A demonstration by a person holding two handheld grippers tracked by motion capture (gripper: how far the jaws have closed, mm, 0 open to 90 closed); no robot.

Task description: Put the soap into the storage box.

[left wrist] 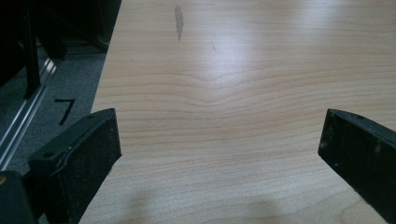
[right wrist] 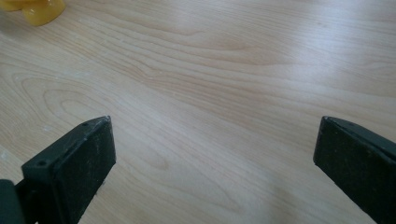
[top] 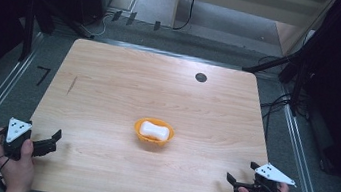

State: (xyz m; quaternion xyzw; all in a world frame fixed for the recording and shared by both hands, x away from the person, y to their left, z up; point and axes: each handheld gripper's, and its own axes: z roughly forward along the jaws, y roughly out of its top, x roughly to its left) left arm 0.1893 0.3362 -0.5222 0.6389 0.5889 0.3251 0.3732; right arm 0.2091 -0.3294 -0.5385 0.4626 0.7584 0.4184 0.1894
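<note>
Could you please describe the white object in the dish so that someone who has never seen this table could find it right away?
Start from the light wooden table and look near its middle, slightly toward the person's edge, for the small orange dish. The white bar lies inside it, rounded and pinched at the waist like a soap. It is the one white thing on the tabletop, well apart from the dark round spot near the far edge.
</note>
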